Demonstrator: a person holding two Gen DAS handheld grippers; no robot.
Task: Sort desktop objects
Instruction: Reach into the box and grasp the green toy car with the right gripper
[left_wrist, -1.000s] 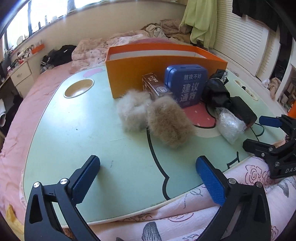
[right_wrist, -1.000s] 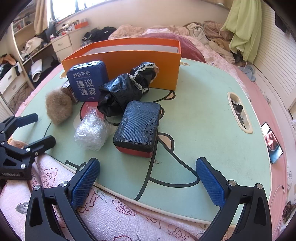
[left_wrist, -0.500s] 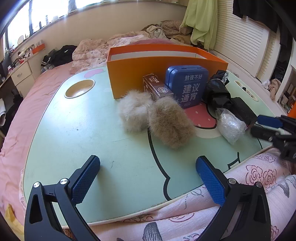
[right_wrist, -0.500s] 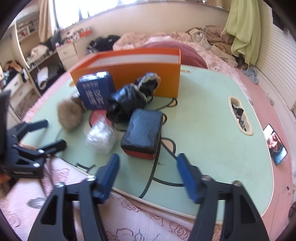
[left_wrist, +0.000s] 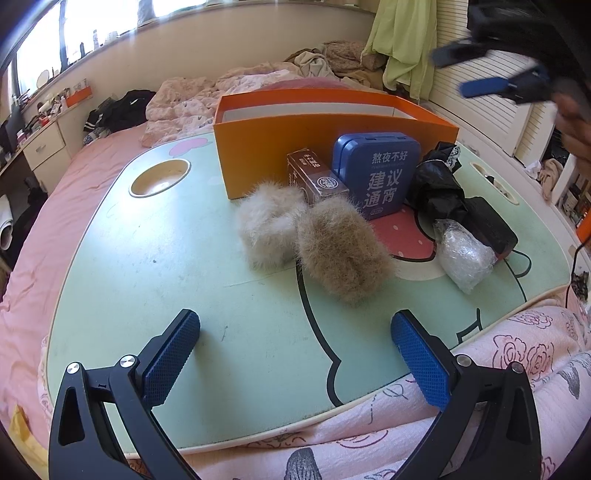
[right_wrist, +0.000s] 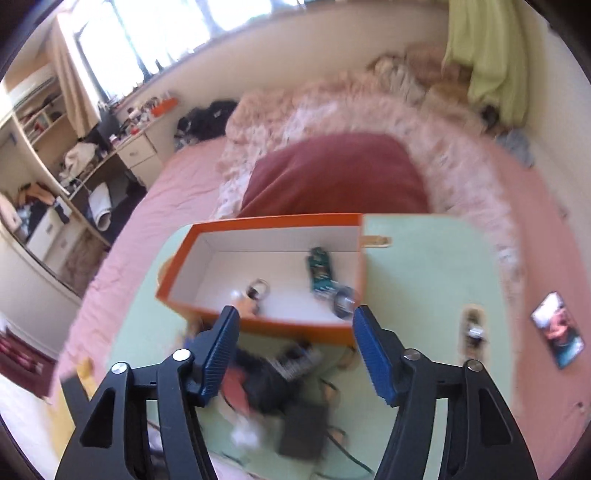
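Jaws on my left gripper (left_wrist: 295, 350) stand wide apart with nothing between them, low over the near edge of the green table (left_wrist: 147, 258), just above the pink floral quilt (left_wrist: 517, 350). Beyond them I count two fur puffs touching each other: a pale one (left_wrist: 267, 229) on the left and a tan one (left_wrist: 341, 251) on the right. To the right of the tan puff lies one clear plastic bundle (left_wrist: 463, 254), and just behind it one black case (left_wrist: 489, 223) and one crumpled black bag (left_wrist: 437, 184). Farther in, one small brown box (left_wrist: 314, 177) lies beside one blue tin (left_wrist: 376, 170) that stands upright with white characters on its face. Both sit close against the near wall of the single orange box (left_wrist: 295, 147), which is open at the top. One round cup recess (left_wrist: 159, 178) is sunk into the table at the far left.

My right gripper (right_wrist: 295, 354) is raised high, above the table and over the box's near wall, jaws apart and holding nothing; its view is blurred. From there I look down into the orange box (right_wrist: 258, 325), whose white floor holds a few small things: one teal packet (right_wrist: 319, 269), one ring-shaped piece (right_wrist: 258, 288) and one round metallic piece (right_wrist: 343, 301); I cannot tell what else. In the left view that gripper shows as a blurred shape at the far upper right (left_wrist: 476, 70).
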